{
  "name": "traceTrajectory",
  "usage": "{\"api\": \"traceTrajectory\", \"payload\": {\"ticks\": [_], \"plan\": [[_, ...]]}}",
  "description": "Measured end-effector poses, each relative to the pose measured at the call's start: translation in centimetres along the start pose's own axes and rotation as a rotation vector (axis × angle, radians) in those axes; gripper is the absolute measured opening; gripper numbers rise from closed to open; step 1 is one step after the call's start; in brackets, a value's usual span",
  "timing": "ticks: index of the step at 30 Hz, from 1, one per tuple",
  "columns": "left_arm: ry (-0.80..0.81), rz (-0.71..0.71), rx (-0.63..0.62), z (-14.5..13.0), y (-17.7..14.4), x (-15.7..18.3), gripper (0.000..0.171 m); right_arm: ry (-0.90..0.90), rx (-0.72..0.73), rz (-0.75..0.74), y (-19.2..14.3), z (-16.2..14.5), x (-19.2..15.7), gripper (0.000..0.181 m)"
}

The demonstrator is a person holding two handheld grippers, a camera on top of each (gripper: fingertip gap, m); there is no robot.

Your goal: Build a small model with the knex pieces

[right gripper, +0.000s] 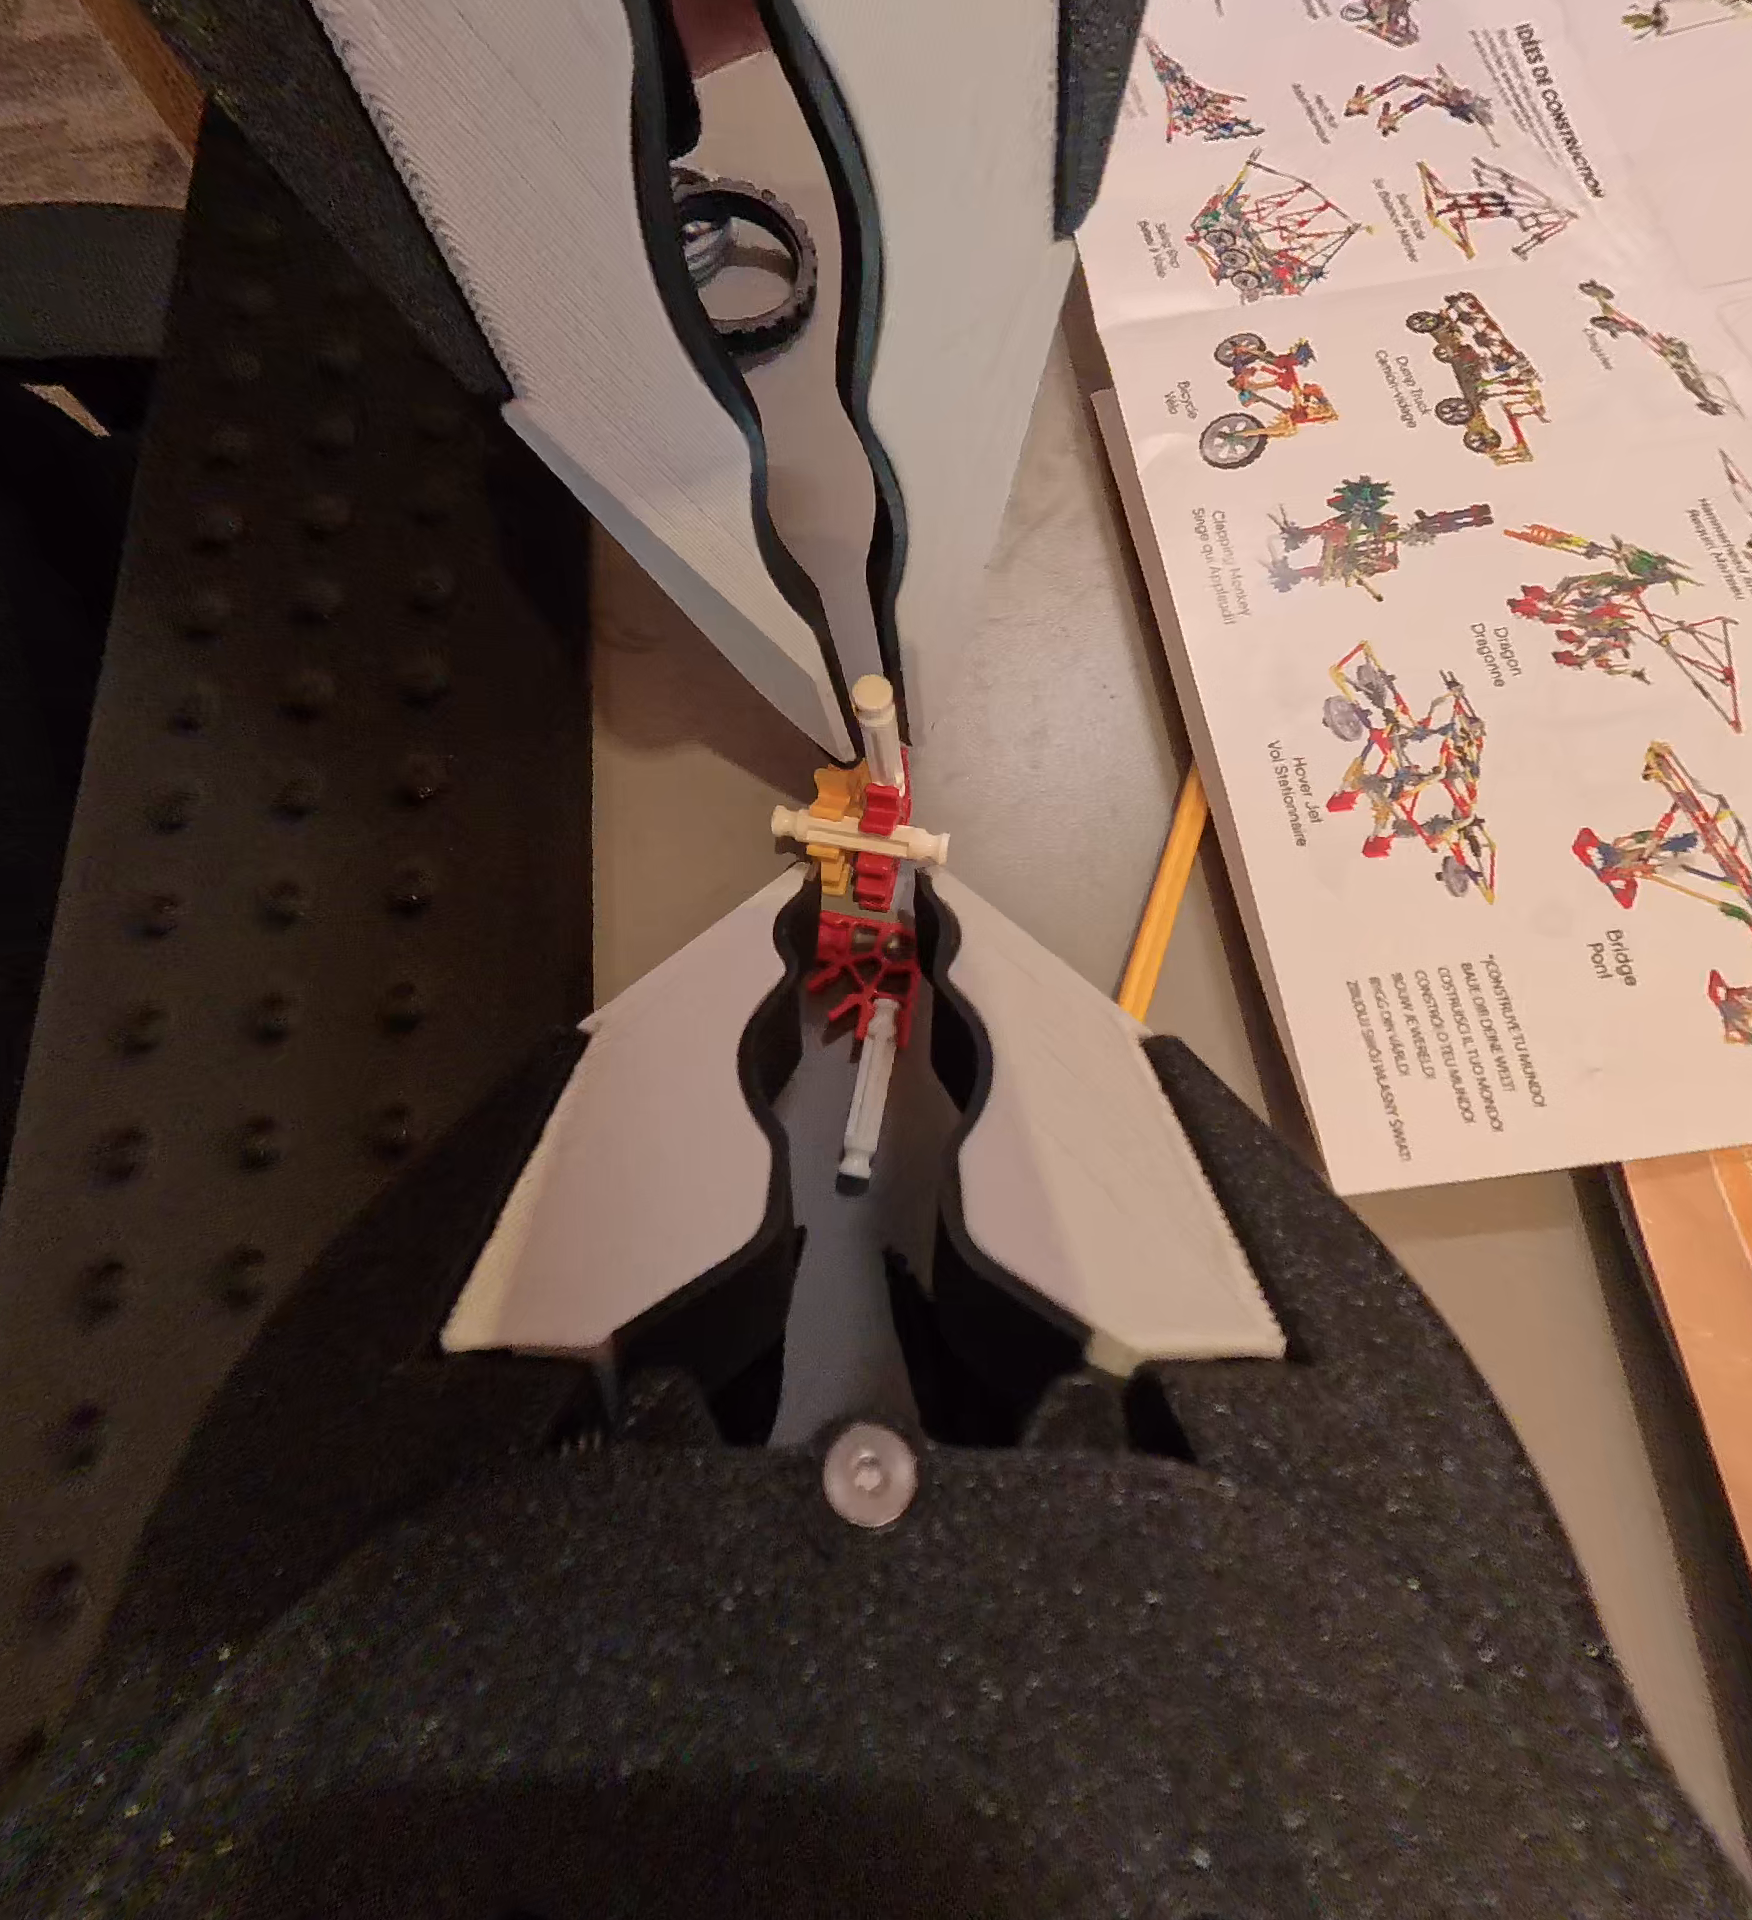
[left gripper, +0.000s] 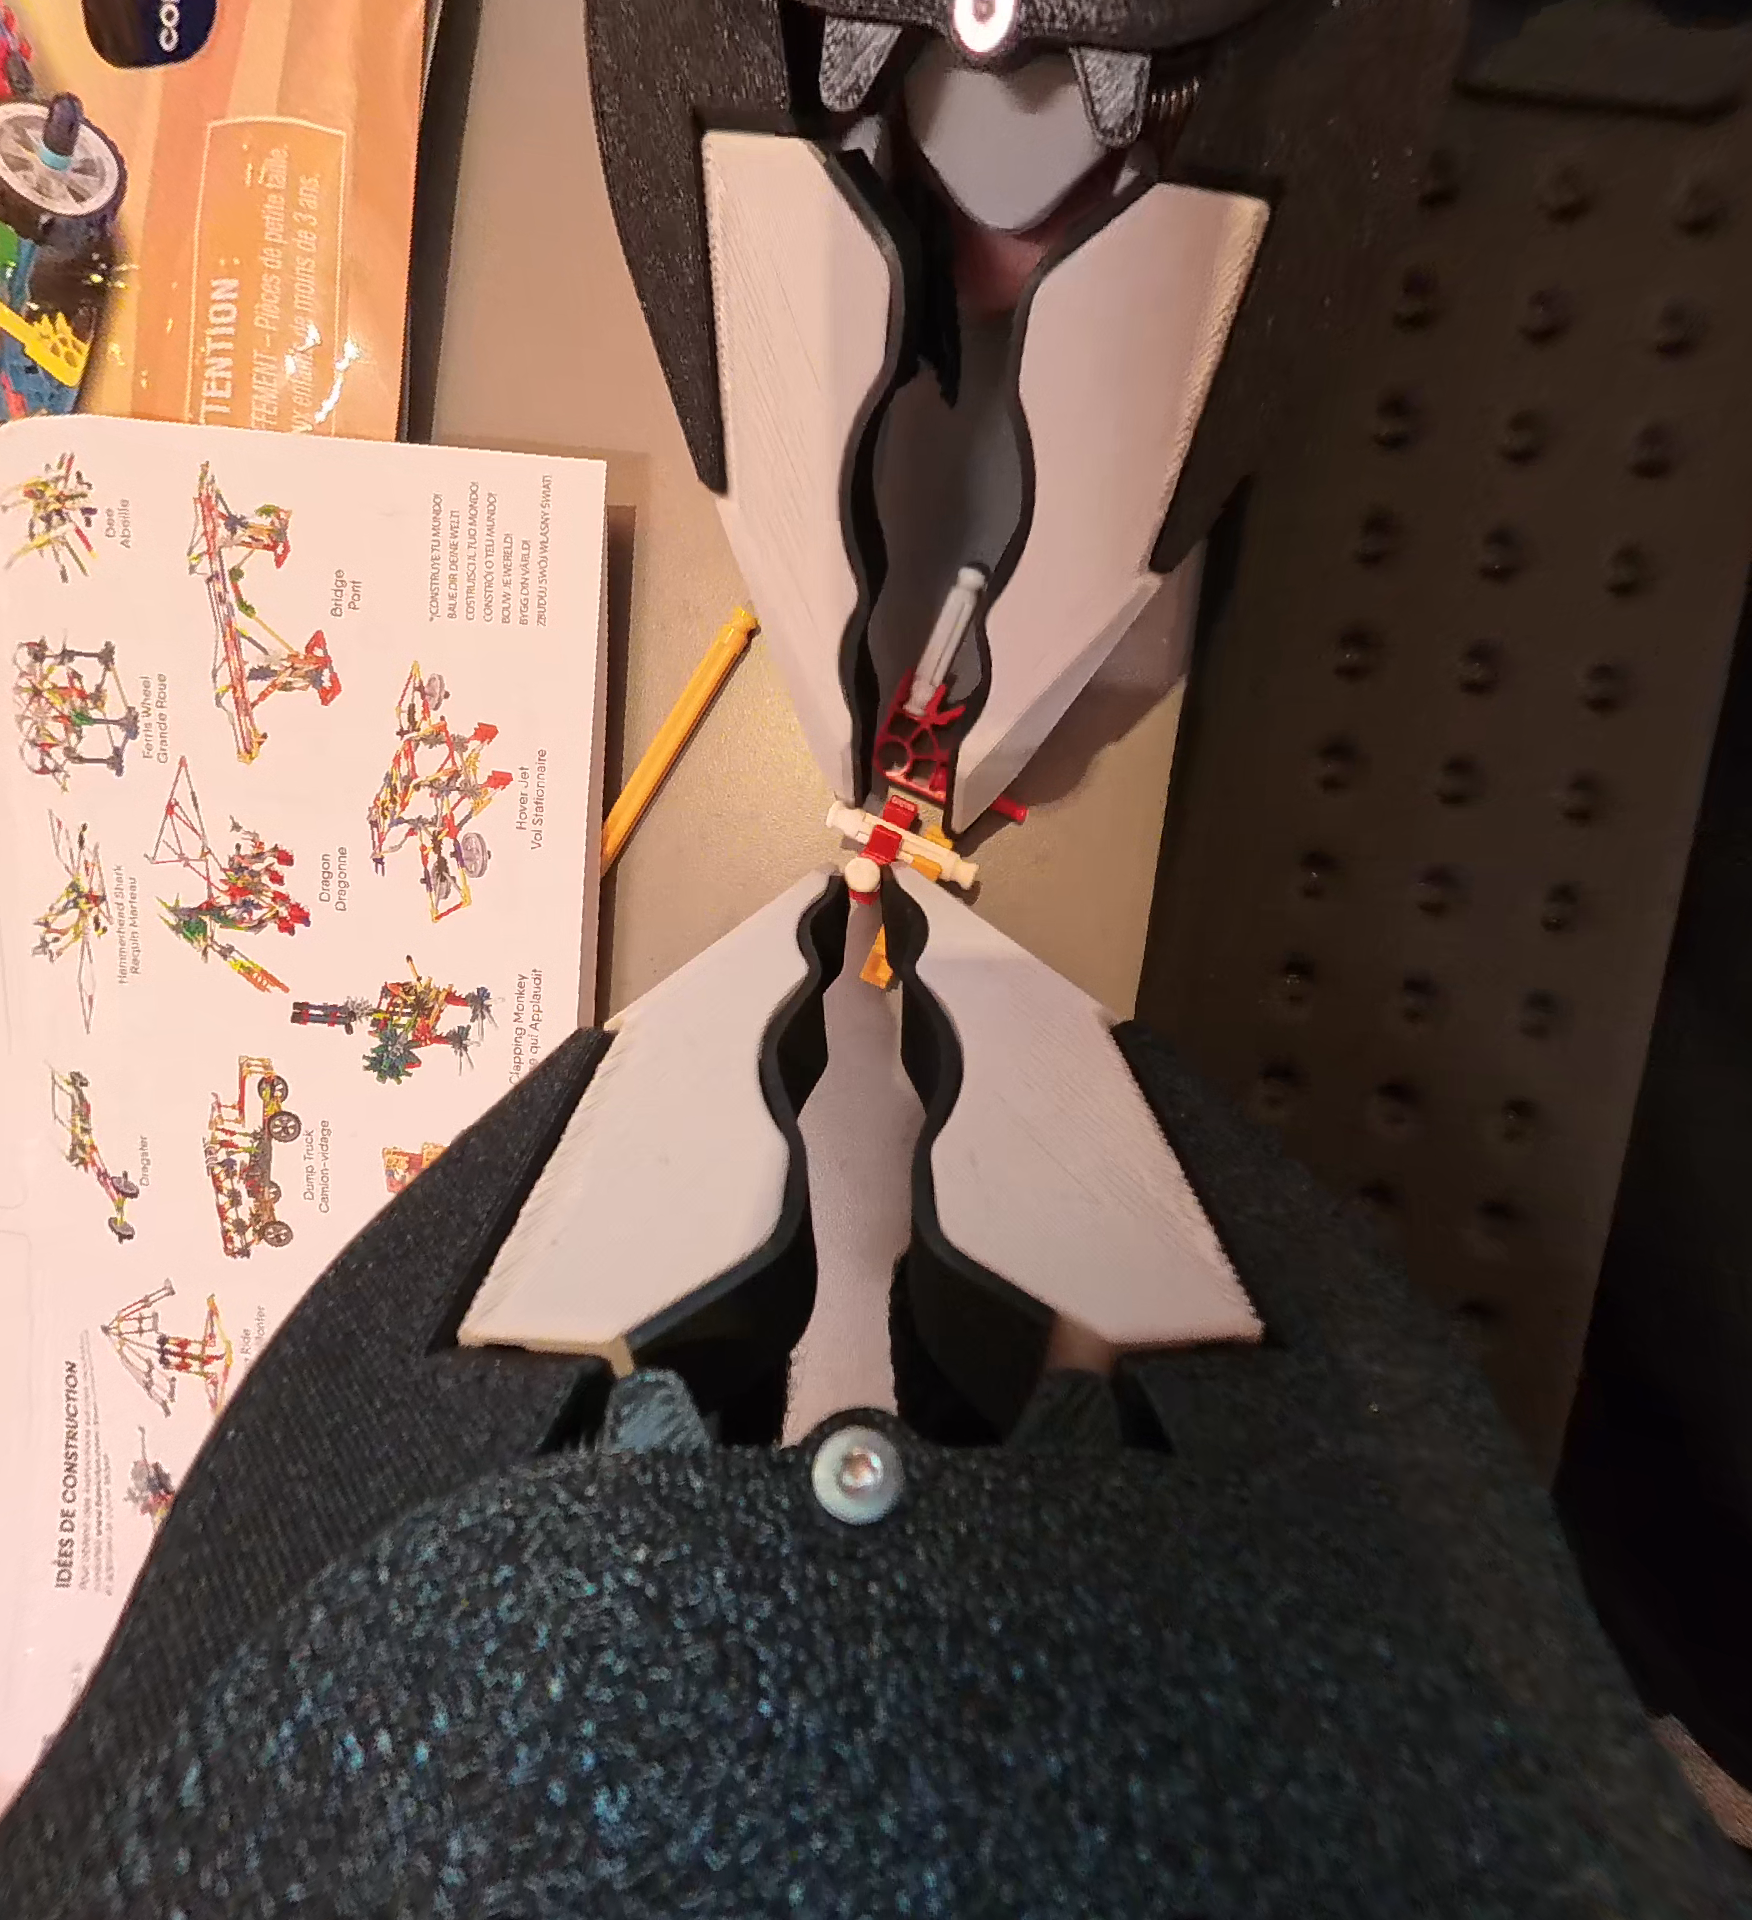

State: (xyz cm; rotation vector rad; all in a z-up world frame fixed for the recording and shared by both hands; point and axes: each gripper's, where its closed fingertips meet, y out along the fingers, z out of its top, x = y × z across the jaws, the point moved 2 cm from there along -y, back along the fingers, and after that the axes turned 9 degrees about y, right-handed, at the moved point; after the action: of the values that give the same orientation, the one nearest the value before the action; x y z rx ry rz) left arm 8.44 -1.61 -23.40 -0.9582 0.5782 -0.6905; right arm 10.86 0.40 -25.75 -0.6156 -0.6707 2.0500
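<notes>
Tabletop (left gripper: 539,312), grey-beige, mostly covered; its far edges are cut off by both frames. Black studded mat (left gripper: 1454,623) lies along one side, and the dark patch beyond it can't be made out. Printed sheet of model pictures (left gripper: 259,831) lies flat on the other side, partly hidden under the left gripper's black body. Orange toy box (left gripper: 228,208) sits past the sheet, cropped at the corner. Yellow rod (left gripper: 680,727) lies on the table, its lower end tucked under the sheet edge. Black toothed ring (right gripper: 747,270) shows only through the gap between the left gripper's fingers, half hidden.

Left gripper (left gripper: 861,894) and right gripper (right gripper: 867,883) meet tip to tip over the table. Between them sits a small rod-and-connector assembly (left gripper: 898,842) of red, white and yellow-orange pieces. Left jaws are pinched on its white rod end. Right jaws are pinched on its red connector (right gripper: 867,961), with a grey-white rod (right gripper: 867,1101) trailing back between the fingers. Exact joints are too small to read.
</notes>
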Motion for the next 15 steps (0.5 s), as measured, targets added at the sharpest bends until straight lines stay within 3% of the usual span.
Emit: {"api": "traceTrajectory", "payload": {"ticks": [8,15], "plan": [[0.012,0.004,0.002,0.1,0.1,-0.1,0.003,0.047,0.06,0.007,-1.5,0.3,0.4,0.018],[0.016,0.014,0.0,0.2,0.1,-0.1,0.003,-0.033,-0.023,-0.053,0.2,-0.2,-0.1,0.026]]}}
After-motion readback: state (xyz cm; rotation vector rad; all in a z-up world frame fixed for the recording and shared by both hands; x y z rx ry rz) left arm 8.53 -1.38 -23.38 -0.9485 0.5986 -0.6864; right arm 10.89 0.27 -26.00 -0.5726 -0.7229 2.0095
